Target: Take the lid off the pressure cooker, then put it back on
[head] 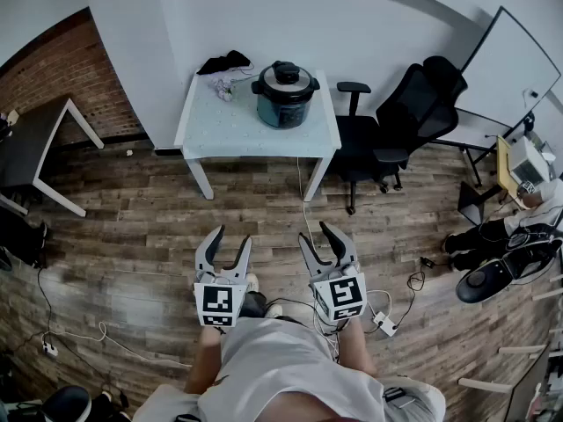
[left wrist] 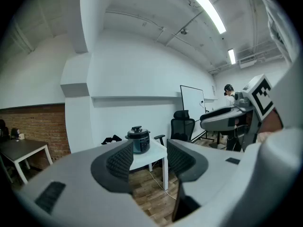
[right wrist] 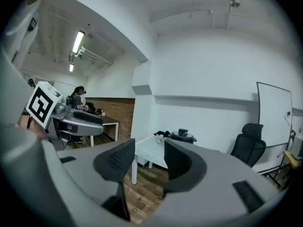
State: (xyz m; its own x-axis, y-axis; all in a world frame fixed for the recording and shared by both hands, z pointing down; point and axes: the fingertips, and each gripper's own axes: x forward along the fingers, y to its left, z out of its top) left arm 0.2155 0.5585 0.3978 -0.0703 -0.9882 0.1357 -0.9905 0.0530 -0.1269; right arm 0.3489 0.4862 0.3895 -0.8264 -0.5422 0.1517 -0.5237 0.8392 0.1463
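**Q:** Location of the pressure cooker?

**A:** It stands upright on the white table, toward the right rear corner. The lid sits on the pot, black knob on top. A dark cloth lies at 10 o'clock from the cooker, near it but apart.

**Q:** Surface and room?

**A:** The table stands against a white wall on a wood-plank floor. A black office chair stands at 3 o'clock from the table and a whiteboard at 2 o'clock. A brick wall and a dark table are at 9 to 10 o'clock. Cables and a power strip lie on the floor beside the person.

**Q:** Cooker relative to the grippers?

**A:** It is at 12 o'clock, well apart from both, across open floor. The left gripper and right gripper are held side by side, pointing roughly level at the table.

**Q:** Jaw state?

**A:** Both released: the pads stand apart with nothing between them.

**Q:** Legible markings?

**A:** Each gripper's cube bears a black-and-white square marker. Print on the cooker is too small to read.
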